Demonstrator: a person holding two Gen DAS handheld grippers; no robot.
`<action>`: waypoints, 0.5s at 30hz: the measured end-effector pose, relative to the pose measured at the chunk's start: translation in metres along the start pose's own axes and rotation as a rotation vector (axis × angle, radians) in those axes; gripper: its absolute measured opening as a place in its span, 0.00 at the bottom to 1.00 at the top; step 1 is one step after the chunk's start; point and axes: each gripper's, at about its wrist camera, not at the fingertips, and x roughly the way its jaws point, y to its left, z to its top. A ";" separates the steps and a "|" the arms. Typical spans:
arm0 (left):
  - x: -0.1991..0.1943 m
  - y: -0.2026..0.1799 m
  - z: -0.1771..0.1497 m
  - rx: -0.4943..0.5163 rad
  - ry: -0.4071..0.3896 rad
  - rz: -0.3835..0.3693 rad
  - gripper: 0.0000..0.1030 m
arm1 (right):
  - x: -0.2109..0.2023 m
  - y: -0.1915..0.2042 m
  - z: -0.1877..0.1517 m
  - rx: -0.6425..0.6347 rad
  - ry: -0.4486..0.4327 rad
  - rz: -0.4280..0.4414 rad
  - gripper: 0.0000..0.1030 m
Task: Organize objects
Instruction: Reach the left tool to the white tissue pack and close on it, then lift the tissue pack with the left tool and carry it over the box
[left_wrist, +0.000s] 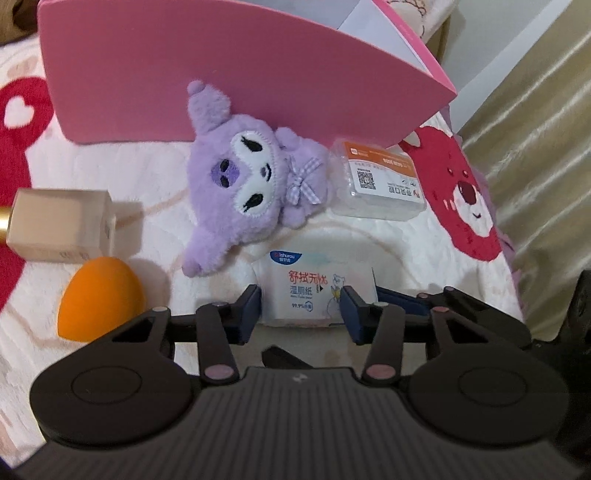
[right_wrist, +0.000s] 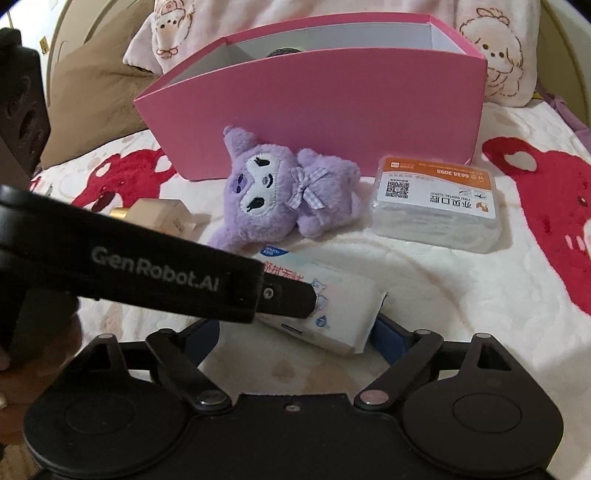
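One plush (left_wrist: 243, 177), one box (left_wrist: 221, 74), two packs (left_wrist: 310, 291) (left_wrist: 376, 184).
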 end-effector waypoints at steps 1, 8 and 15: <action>0.000 0.000 0.000 0.002 0.003 0.002 0.43 | 0.000 0.002 0.000 -0.011 0.004 -0.008 0.89; -0.003 -0.010 -0.003 0.036 0.021 -0.008 0.41 | -0.008 0.002 0.001 -0.026 -0.019 -0.042 0.87; -0.019 -0.020 -0.005 0.082 -0.019 -0.013 0.41 | -0.026 0.011 0.002 -0.123 -0.073 -0.081 0.82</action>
